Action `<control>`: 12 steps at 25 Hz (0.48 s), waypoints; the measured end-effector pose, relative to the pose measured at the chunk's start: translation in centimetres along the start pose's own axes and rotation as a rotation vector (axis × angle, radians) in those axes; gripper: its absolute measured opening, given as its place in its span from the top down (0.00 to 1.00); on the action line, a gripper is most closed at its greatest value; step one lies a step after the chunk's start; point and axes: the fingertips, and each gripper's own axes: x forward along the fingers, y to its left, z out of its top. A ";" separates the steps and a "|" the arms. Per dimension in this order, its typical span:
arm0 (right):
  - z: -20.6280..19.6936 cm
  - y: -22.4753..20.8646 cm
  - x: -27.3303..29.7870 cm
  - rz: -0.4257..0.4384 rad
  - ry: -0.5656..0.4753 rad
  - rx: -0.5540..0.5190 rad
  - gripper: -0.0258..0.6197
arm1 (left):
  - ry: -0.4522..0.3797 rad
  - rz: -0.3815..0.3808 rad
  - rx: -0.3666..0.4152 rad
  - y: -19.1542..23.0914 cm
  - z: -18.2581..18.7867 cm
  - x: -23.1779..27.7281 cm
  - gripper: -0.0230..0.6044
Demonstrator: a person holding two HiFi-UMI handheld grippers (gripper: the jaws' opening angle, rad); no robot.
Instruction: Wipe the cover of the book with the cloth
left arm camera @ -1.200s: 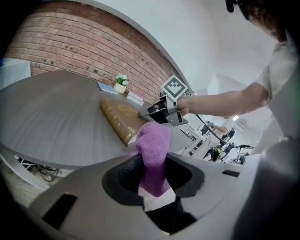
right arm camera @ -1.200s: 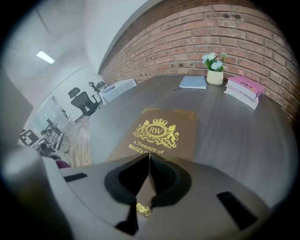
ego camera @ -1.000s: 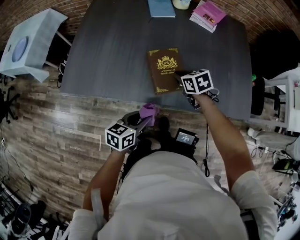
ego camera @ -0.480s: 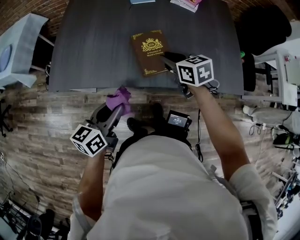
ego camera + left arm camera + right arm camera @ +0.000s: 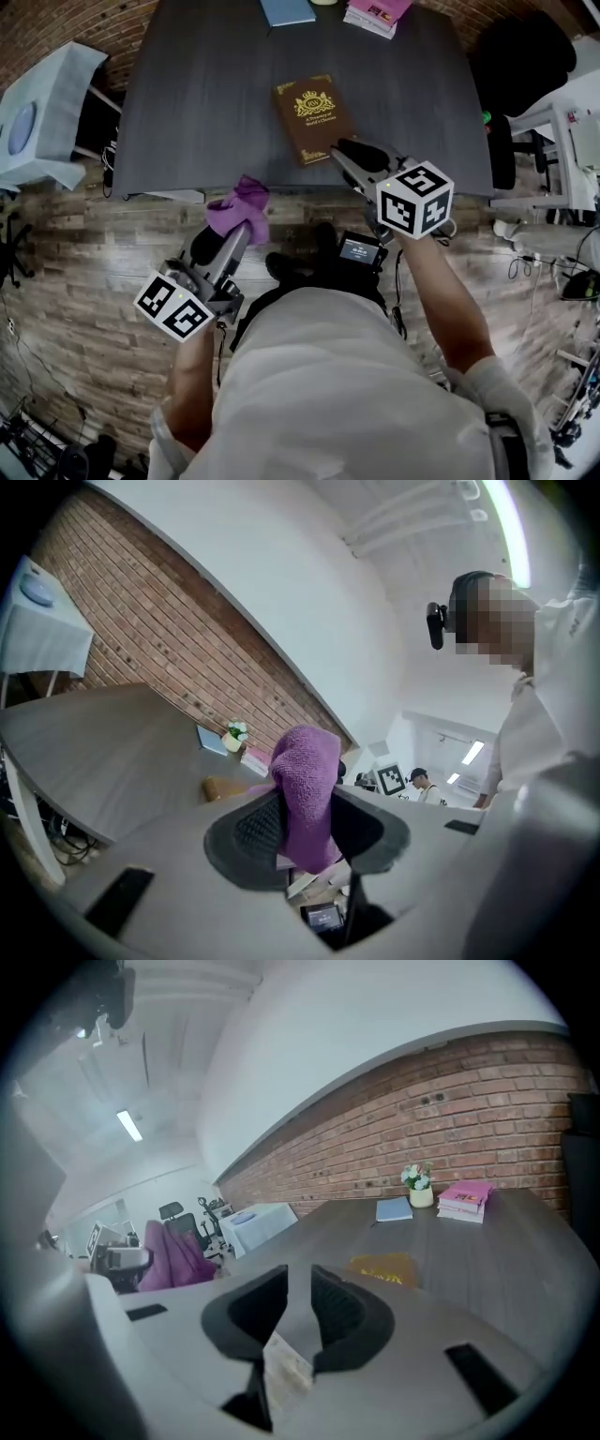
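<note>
A dark grey table (image 5: pixel 206 94) stands on a wood-plank floor (image 5: pixel 84 272) before a brick wall (image 5: pixel 450 1119). The brown book (image 5: pixel 314 117), with gilt ornament on its cover, lies closed and flat on the table, near the edge closest to the person, and serves as the reference for all positions.

Beyond the book, at the far edge of the table, lie a blue booklet (image 5: pixel 287 11) and a stack of pink books (image 5: pixel 375 13), with a small pot of flowers (image 5: pixel 419 1190) between them. Well to the left of the book, off the table, stands a low stand under a white cover (image 5: pixel 47 112).

The left gripper (image 5: pixel 234 239) is on the near left side of the book, off the table edge and over the floor. Its jaws are pinched on the purple cloth (image 5: pixel 241 208), which bunches out past the jaw tips, well apart from the cover.

The right gripper (image 5: pixel 342 150) is just beside the book's near right corner. Its jaws have just been opening and stand a narrow gap apart, with nothing between them. The book lies ahead of them, untouched.
</note>
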 end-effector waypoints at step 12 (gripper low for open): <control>2.9 4.2 -7.4 0.026 -0.138 0.014 0.90 | -0.125 -0.038 0.032 -4.3 3.4 -1.8 0.75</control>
